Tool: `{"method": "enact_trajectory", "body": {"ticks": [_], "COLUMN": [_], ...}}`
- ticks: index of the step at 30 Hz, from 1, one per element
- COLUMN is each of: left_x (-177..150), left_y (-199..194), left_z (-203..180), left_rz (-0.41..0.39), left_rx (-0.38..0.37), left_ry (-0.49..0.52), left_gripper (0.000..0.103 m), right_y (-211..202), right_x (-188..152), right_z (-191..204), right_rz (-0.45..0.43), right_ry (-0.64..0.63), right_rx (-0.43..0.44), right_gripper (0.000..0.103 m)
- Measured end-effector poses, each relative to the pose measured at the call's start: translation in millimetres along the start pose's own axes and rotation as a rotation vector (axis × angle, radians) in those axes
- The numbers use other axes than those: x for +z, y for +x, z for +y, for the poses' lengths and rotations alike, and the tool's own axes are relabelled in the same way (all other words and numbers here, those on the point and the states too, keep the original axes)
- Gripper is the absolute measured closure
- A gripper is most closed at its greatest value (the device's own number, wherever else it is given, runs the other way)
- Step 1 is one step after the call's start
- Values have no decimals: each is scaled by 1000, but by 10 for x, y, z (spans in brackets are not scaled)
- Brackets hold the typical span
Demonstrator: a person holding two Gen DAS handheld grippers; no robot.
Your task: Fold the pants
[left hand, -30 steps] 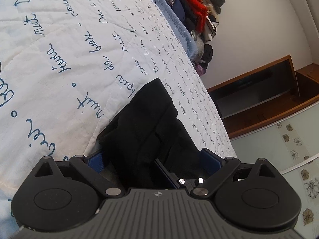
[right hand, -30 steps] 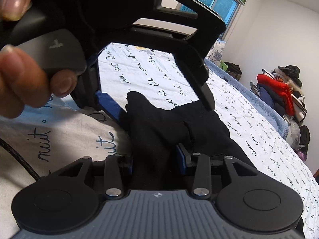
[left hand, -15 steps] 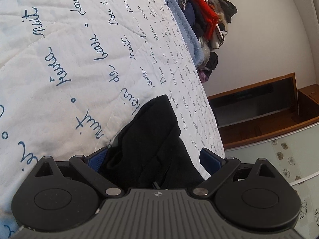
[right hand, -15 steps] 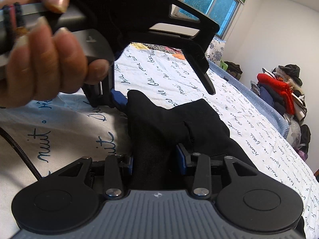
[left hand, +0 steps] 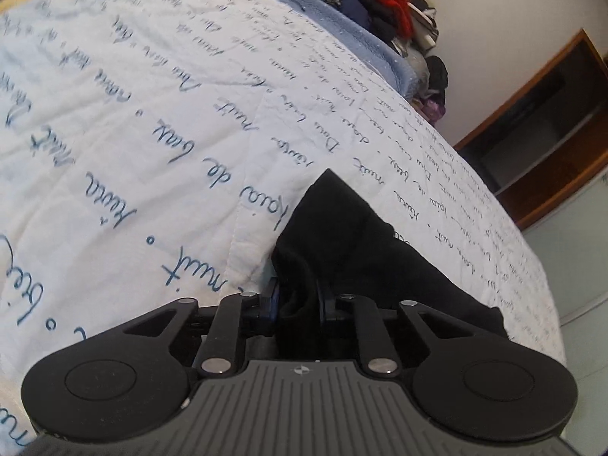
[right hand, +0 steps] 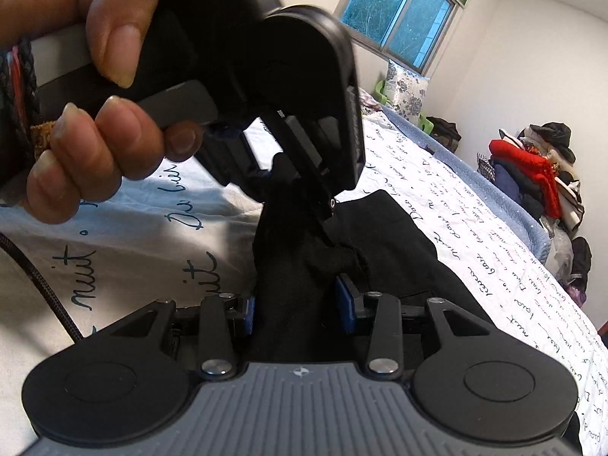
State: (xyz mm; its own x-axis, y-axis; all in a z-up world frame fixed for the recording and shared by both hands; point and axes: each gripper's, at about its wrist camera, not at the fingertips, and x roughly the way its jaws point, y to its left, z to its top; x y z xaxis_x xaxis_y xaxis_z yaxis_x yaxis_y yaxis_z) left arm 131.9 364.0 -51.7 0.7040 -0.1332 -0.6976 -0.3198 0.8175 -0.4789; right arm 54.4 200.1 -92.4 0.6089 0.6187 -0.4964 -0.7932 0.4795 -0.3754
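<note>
While both tongs grip the cloth, the fold is under way and not finished.

Black pants [left hand: 342,235] lie bunched on a white bedspread [left hand: 133,133] printed with blue script, near the bed's near edge; part of the cloth trails off to the right over the edge. Left gripper [left hand: 298,298] has its blue-padded fingers pressed on a gathered ridge of the pants. Right gripper [right hand: 300,304] likewise pinches a thick wad of the same cloth, and in its view the left tool, held in the left hand [right hand: 87,121], bites the cloth just beyond. Judgement: the cloth is gathered, not flat; no neat crease or stacked layers show, so laying out, smoothing and the final folds remain. Beyond the bed, a pile of clothes [left hand: 383,7] sits by the wall, with a window [right hand: 402,19] behind.
</note>
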Motion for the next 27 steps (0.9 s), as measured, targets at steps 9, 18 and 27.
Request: {"method": "enact_trajectory", "body": {"ticks": [9,18,27], "left_x": [101,124,121], "left_y": [-269,-376,-394], "left_z": [-150,-263,-97], "left_rz": [-20,-20,-21], "left_rx": [-54,-86,-178], "left_ry": [-9,-40,-67], "left_gripper": [88,88,78], "right_y": [-210,-335,-182], "right_x": [22,283,288], "right_z": [-20,226,81], "right_rz": [-62,-103,-69], "right_ry": [38,-49,66], "right_rx": [-80,-185,-185], "right_gripper": [54,50,85]}}
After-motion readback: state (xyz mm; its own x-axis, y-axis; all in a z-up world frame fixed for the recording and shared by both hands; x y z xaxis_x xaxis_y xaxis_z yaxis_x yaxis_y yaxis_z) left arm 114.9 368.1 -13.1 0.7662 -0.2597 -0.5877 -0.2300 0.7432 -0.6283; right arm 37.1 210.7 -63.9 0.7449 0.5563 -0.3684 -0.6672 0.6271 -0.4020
